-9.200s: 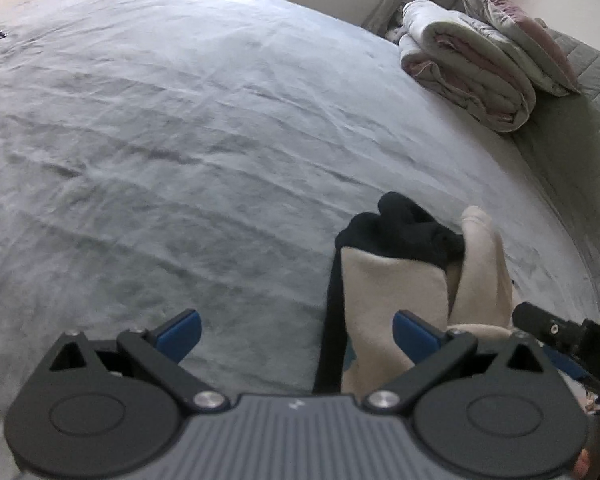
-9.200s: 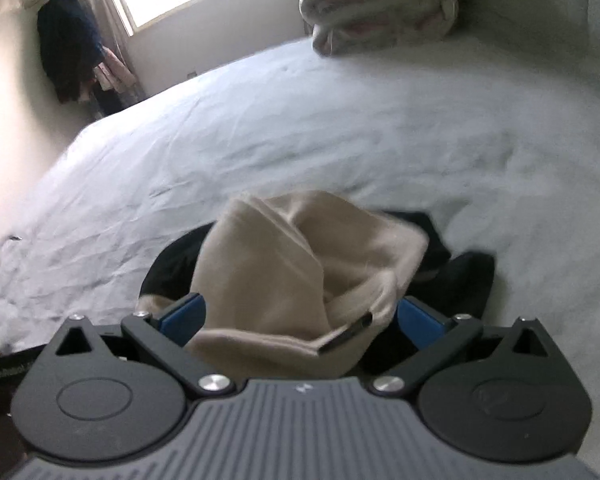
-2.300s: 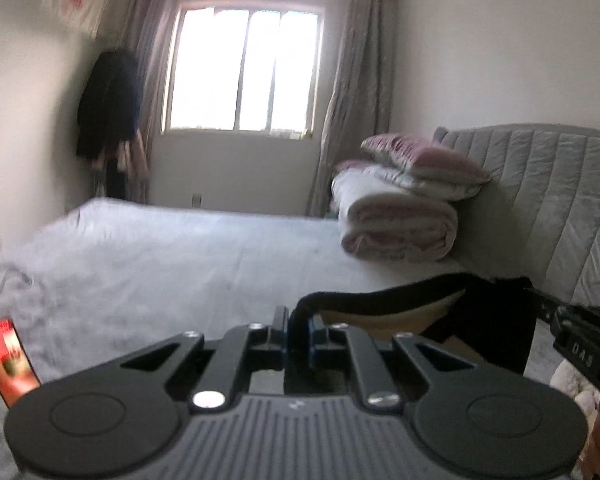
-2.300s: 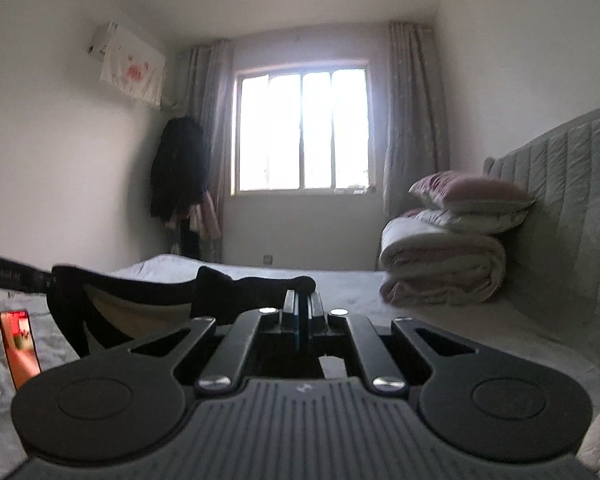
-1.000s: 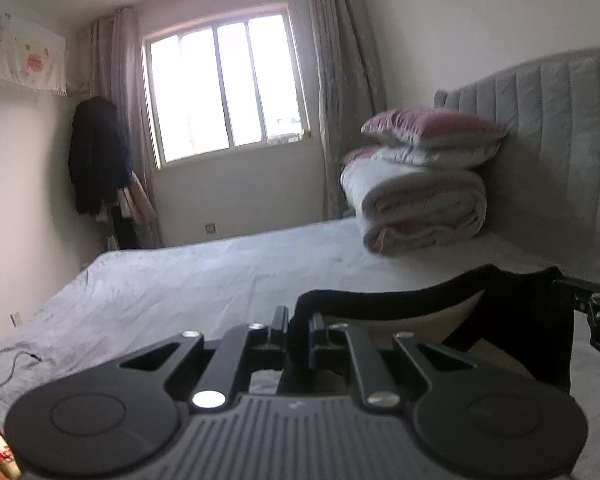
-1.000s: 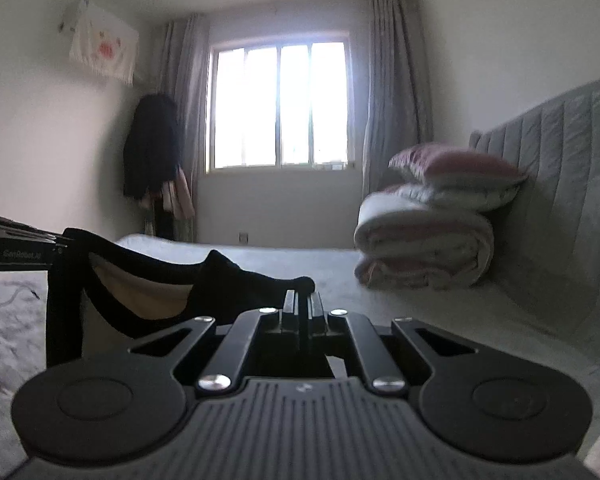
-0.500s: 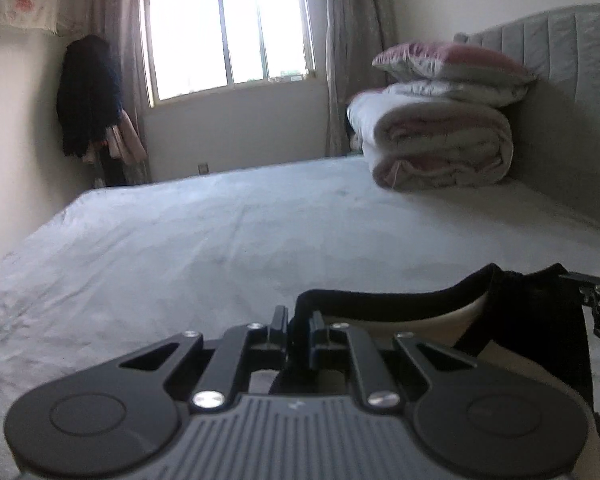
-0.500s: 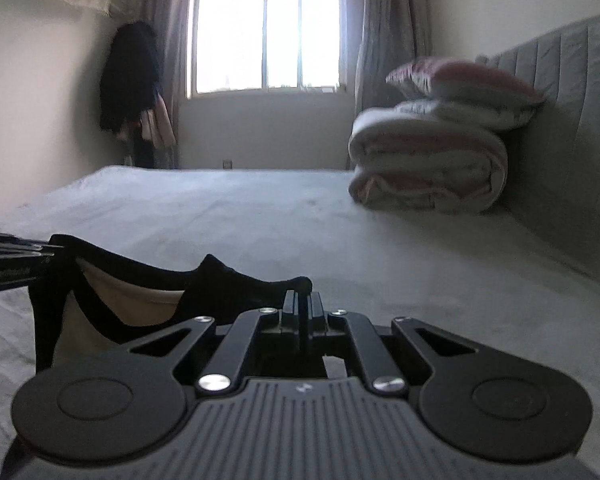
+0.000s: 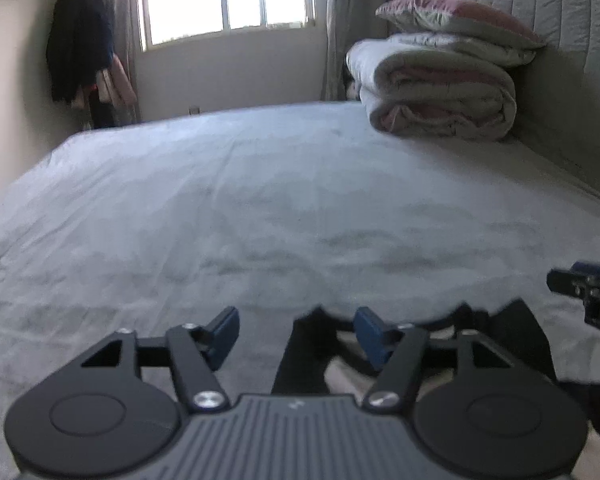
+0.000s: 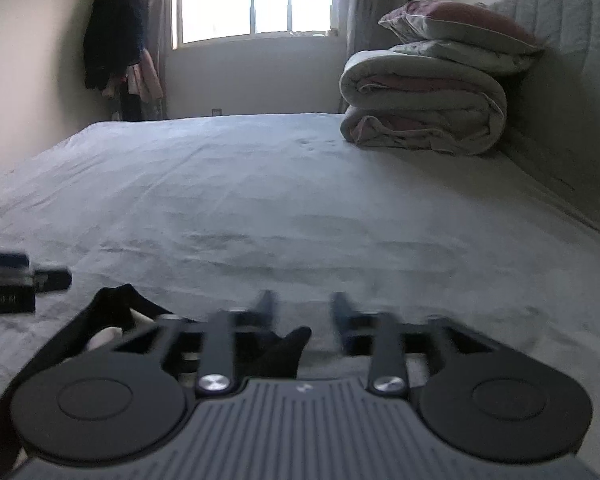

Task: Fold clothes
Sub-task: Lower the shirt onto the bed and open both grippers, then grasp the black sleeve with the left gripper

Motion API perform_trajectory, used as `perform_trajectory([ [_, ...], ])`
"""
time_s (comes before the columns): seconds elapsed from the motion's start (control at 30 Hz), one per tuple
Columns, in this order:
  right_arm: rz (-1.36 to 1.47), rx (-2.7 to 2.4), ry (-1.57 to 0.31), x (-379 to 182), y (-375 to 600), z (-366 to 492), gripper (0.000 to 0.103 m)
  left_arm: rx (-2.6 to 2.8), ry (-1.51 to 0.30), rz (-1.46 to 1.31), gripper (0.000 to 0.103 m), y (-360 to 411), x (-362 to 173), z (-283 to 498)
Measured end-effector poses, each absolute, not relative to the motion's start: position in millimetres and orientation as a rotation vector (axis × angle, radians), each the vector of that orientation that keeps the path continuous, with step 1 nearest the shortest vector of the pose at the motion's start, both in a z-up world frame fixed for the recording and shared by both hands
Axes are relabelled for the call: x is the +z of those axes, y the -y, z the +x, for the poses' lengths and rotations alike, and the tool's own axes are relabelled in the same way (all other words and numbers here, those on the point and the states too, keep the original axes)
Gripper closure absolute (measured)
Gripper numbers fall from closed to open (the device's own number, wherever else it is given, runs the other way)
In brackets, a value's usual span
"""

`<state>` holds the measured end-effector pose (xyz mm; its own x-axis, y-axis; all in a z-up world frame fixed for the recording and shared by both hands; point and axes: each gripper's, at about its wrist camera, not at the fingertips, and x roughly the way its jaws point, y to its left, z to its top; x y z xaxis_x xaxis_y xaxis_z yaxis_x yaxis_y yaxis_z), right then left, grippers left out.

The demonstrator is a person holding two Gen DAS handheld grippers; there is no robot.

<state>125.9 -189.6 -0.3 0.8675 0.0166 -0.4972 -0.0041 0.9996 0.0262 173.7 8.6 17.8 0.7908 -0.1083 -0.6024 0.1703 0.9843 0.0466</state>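
we see the black-and-beige fabric garment (image 9: 496, 332) stretched sideways on the grey bed (image 9: 300, 208) between our left tongs (image 9: 295, 334) and right tongs (image 10: 302, 314), both opening, its corners lying loose between the jaws.

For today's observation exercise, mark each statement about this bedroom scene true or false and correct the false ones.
1. A black and beige garment lies on the bed. True.
2. The left gripper is clamped on it. False: its jaws are opening, no pad pressing cloth.
3. A folded quilt sits by the headboard. True.
4. The pillow lies under the quilt. False: it rests on top.
5. The right gripper is shut. False: its jaws are opening.
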Motion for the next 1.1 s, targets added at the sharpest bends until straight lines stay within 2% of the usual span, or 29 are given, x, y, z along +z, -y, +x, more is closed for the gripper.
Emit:
perform_trajectory([
  [0.07,0.015,0.013,-0.530,5,191,116,0.058,-0.156,-0.689,0.077,0.028,-17,16,165],
  [0.5,0.214,-0.078,-0.687,11,212,53,0.052,-0.149,-0.913,-0.033,0.028,-59,-4,82],
  [0.57,0.229,-0.087,-0.718,7,211,44,0.051,-0.167,-0.927,-0.060,0.027,-61,-4,72],
  [0.77,0.300,-0.069,-0.771,-12,212,17,0.039,-0.175,-0.925,-0.119,0.025,-67,-20,43],
  [0.9,0.247,-0.069,-0.825,-28,214,10,0.039,-0.132,-0.919,-0.131,0.026,-76,-46,30],
  [1.1,0.236,-0.096,-0.820,-35,227,15,0.039,-0.160,-0.944,-0.078,0.024,-73,-52,36],
])
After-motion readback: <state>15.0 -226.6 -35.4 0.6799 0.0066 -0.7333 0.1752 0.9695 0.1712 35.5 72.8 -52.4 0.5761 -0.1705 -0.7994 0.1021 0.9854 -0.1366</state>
